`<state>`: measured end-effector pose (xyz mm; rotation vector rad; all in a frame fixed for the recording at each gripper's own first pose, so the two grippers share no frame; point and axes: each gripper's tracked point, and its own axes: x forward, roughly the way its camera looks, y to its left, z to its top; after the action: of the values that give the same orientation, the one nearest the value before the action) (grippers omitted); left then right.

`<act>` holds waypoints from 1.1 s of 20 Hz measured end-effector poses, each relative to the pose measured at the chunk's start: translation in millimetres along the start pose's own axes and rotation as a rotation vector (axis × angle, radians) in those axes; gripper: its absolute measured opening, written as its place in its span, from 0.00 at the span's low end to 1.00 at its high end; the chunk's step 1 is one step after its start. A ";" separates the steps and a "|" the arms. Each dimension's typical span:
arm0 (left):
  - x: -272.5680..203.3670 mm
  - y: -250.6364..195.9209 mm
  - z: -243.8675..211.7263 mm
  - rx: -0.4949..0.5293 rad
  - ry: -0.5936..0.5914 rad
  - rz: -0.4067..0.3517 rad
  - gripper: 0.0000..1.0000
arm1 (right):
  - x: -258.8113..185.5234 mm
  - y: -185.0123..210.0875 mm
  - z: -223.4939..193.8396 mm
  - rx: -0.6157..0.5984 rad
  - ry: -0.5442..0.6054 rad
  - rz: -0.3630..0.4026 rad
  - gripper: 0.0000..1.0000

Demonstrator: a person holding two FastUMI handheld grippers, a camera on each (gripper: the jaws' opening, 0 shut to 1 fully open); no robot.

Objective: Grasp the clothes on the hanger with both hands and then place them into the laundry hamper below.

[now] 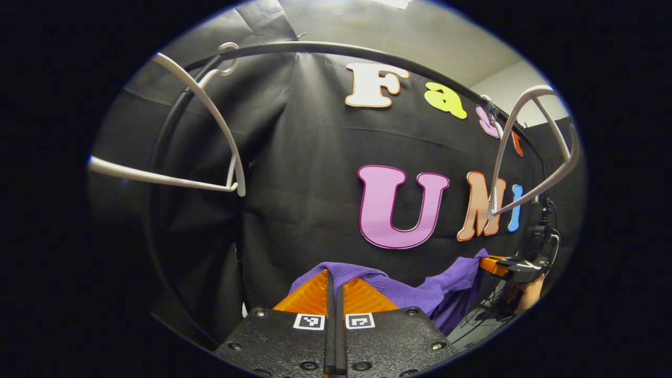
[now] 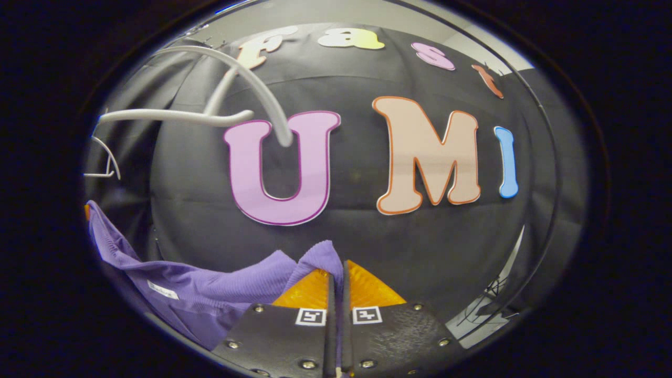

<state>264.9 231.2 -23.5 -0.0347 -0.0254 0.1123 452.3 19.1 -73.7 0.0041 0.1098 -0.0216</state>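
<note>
Beneath rail (image 1: 336, 50): two hangers (image 1: 210, 110), one garment (image 1: 420, 294).

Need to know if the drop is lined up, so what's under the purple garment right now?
Not visible. The purple garment hangs stretched between the left gripper and the right gripper, both shut on it. Below it the views end, so any hamper there is out of sight. The white hangers above hang bare.

Left gripper (image 1: 334, 294) and right gripper (image 2: 336, 286) — jaws closed, level.

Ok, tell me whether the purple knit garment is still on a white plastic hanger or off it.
Off. The purple knit garment hangs stretched between both shut grippers, below the bare white plastic hangers.
</note>
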 end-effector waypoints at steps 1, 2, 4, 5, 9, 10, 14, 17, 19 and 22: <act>-5.7 5.3 -4.5 0.007 -0.006 0.015 0.00 | -8.4 6.9 -0.6 0.015 -0.012 0.021 0.04; -10.1 8.7 -6.2 0.009 -0.011 0.027 0.00 | -15.7 10.8 -1.7 0.021 -0.011 0.034 0.04; -21.2 9.7 -6.6 0.008 -0.018 0.041 0.00 | -31.0 17.1 -4.5 0.017 -0.014 0.050 0.04; -29.8 8.8 -7.6 0.008 -0.018 0.045 0.00 | -40.0 16.7 -5.1 0.024 -0.014 0.038 0.04; -54.6 -4.7 -1.9 -0.002 -0.031 0.028 0.00 | -84.8 23.9 6.6 0.067 -0.064 0.057 0.04; -61.3 -11.1 2.7 -0.003 -0.039 0.021 0.00 | -96.3 24.7 8.9 0.072 -0.077 0.060 0.04; -86.4 -33.4 23.8 -0.004 -0.099 -0.016 0.00 | -138.3 29.0 26.1 0.095 -0.125 0.077 0.04; -97.1 -55.7 29.6 0.001 -0.103 -0.038 0.00 | -175.7 30.4 37.4 0.092 -0.156 0.083 0.04; -103.3 -69.4 32.4 -0.003 -0.102 -0.053 0.00 | -190.8 32.1 42.1 0.103 -0.164 0.096 0.04; -114.2 -92.7 34.7 0.008 -0.117 -0.068 0.00 | -212.5 28.3 45.5 0.135 -0.178 0.094 0.04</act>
<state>160.9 127.5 11.8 -0.0196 -0.1434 0.0461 246.6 51.7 -5.0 0.1418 -0.0703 0.0645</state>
